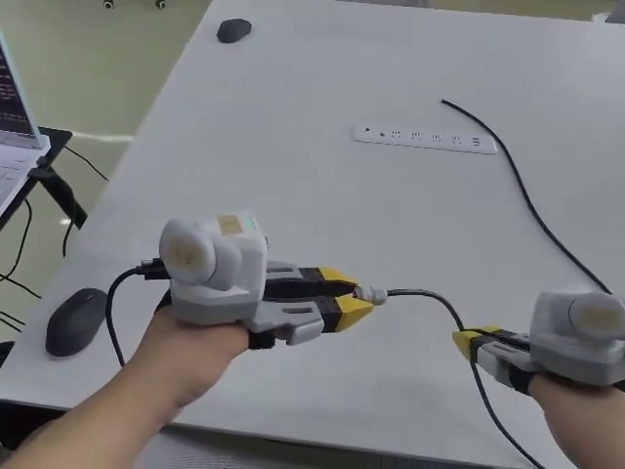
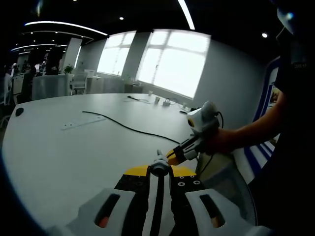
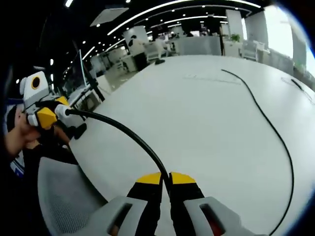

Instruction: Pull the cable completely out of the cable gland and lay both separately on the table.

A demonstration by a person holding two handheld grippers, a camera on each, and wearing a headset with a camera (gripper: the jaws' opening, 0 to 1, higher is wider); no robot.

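Above the near edge of the white desk (image 1: 322, 195), the fingers of the left gripper (image 1: 359, 299) clamp the small grey plastic cable gland (image 2: 160, 167), anchoring it. The fingers of the right gripper (image 1: 461, 340) pinch the thin black cable (image 1: 430, 293) nearby, probably ready to draw it out.

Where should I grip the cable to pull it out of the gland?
Grip the cable on its straight stretch just past the gland, jaws across it from the side: it is thin, and a close hold should pull straight.
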